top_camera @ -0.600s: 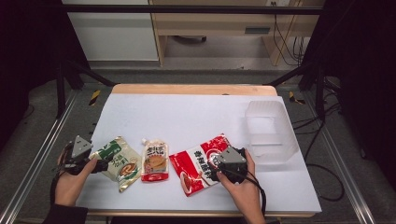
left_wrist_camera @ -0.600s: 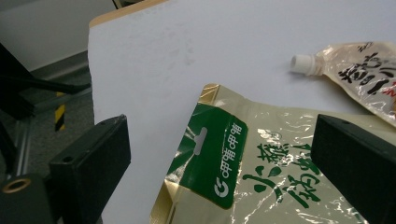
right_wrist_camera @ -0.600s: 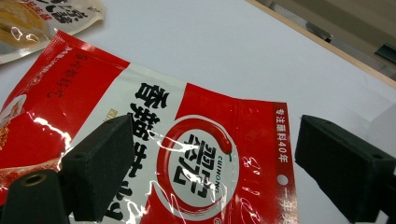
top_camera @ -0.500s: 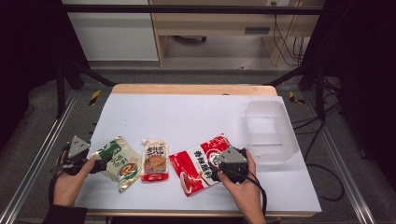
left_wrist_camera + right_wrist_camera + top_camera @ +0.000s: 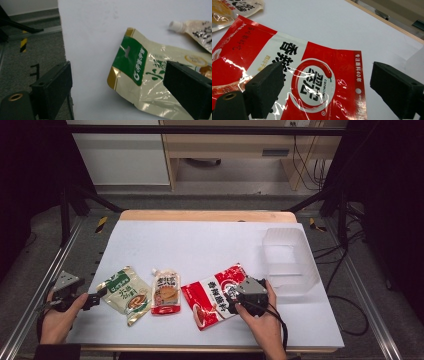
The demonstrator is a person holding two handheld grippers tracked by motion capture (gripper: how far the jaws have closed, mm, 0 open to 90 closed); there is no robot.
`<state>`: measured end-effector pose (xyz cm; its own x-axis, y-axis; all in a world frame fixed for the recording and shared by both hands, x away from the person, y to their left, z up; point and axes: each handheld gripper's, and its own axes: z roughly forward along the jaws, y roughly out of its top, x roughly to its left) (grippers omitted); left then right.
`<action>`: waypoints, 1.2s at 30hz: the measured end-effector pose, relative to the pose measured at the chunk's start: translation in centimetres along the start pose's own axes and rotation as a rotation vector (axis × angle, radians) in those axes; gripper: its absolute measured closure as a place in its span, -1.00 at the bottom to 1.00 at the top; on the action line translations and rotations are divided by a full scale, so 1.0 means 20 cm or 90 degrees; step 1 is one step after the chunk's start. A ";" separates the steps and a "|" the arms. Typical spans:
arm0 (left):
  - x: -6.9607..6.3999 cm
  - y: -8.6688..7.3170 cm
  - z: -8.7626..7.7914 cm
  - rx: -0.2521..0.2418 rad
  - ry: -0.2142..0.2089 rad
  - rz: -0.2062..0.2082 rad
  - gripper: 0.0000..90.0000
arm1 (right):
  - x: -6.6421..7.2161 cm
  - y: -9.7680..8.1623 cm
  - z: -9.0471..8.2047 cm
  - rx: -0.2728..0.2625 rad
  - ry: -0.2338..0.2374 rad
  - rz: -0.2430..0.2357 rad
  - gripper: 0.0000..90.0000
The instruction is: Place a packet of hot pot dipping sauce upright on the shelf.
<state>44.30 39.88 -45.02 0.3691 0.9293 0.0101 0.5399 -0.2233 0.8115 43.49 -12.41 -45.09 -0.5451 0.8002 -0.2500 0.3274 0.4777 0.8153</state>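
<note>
Three pouches lie along the front of the white table [image 5: 210,245]: a green-and-gold pouch [image 5: 125,292], a small spouted pouch [image 5: 165,291] and a red chili pouch [image 5: 212,296]. My left gripper [image 5: 95,299] is at the table's left edge, open. In the left gripper view [image 5: 120,92] one jaw hangs over the floor and the other over the green-and-gold pouch [image 5: 140,75], without pressing it. My right gripper [image 5: 232,301] hovers open over the right end of the red pouch [image 5: 312,82]. In the right gripper view [image 5: 330,90] nothing is pinched.
A clear plastic container [image 5: 290,262] stands at the right of the table, just beyond the right hand. The spouted pouch's white cap [image 5: 175,25] points toward the back. Metal rails run along both sides of the table, with grey floor beyond.
My left hand and gripper have drawn back a little to the left, toward the table's edge. The right hand and the pouches have stayed put.
</note>
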 end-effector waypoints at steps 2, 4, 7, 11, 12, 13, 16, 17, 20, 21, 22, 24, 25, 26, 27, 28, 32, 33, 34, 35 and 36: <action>0.00 0.00 0.01 0.009 -0.001 0.006 -0.76 | 0.01 0.00 0.01 0.005 0.002 -0.004 -0.73; -0.01 0.00 0.03 0.024 -0.003 0.001 -0.76 | 0.02 0.00 0.01 0.009 0.003 -0.007 -0.74; -0.01 0.00 0.04 0.028 -0.008 -0.006 -0.70 | 0.03 0.00 0.02 0.012 0.002 -0.010 -0.74; -0.01 -0.01 0.06 0.039 -0.015 -0.015 -0.59 | 0.02 0.00 0.02 0.016 0.005 -0.011 -0.74; -0.01 -0.01 0.07 0.043 -0.021 -0.019 -0.58 | 0.02 0.00 0.02 0.016 0.007 -0.011 -0.74; -0.02 -0.01 0.08 0.047 -0.025 -0.016 -0.55 | 0.03 0.00 0.02 0.015 0.007 -0.011 -0.74; -0.03 -0.02 0.10 0.079 -0.031 0.002 -0.48 | 0.04 0.00 0.02 0.018 0.009 -0.013 -0.74; -0.03 -0.02 0.11 0.087 -0.028 0.005 -0.47 | 0.04 0.01 0.02 0.017 0.009 -0.017 -0.74; -0.03 -0.02 0.13 0.100 -0.034 -0.004 -0.37 | 0.04 0.01 0.03 0.019 0.010 -0.016 -0.74; -0.03 -0.02 0.13 0.101 -0.037 -0.006 -0.30 | 0.04 0.00 0.03 0.021 0.009 -0.016 -0.74; -0.03 -0.02 0.13 0.098 -0.047 -0.009 -0.19 | 0.04 0.00 0.03 0.022 0.008 -0.016 -0.74; -0.03 -0.02 0.12 0.091 -0.073 -0.020 0.03 | 0.04 0.00 0.03 0.021 0.008 -0.010 -0.74; -0.04 -0.02 0.11 0.093 -0.079 -0.018 0.23 | 0.03 0.00 0.04 0.022 0.007 -0.009 -0.74; -0.05 -0.02 0.11 0.097 -0.086 -0.014 0.23 | 0.03 0.00 0.04 0.022 0.007 -0.009 -0.74; -0.05 -0.02 0.11 0.101 -0.092 -0.015 0.30 | 0.03 0.00 0.04 0.024 0.007 -0.012 -0.75; -0.06 -0.02 0.11 0.105 -0.087 -0.008 0.35 | 0.03 0.00 0.04 0.024 0.007 -0.013 -0.75; -0.06 -0.01 0.11 0.103 -0.076 0.013 0.72 | 0.03 0.00 0.03 0.022 0.008 -0.011 -0.75; -0.06 -0.01 0.11 0.106 -0.073 0.020 0.80 | 0.03 0.00 0.03 0.022 0.008 -0.014 -0.75; -0.06 0.00 0.11 0.116 -0.083 0.029 0.95 | 0.03 0.00 0.04 0.023 0.006 -0.016 -0.75; -0.06 0.00 0.11 0.116 -0.083 0.029 0.97 | 0.03 0.00 0.04 0.023 0.006 -0.016 -0.75; -0.07 0.01 0.11 0.115 -0.074 0.044 0.97 | 0.03 0.00 0.04 0.023 0.006 -0.016 -0.75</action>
<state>45.47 37.82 -46.16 0.4890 0.8722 -0.0136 0.6327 -0.3439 0.6938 43.67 -11.61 -45.61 -0.5612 0.7841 -0.2649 0.3415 0.5110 0.7889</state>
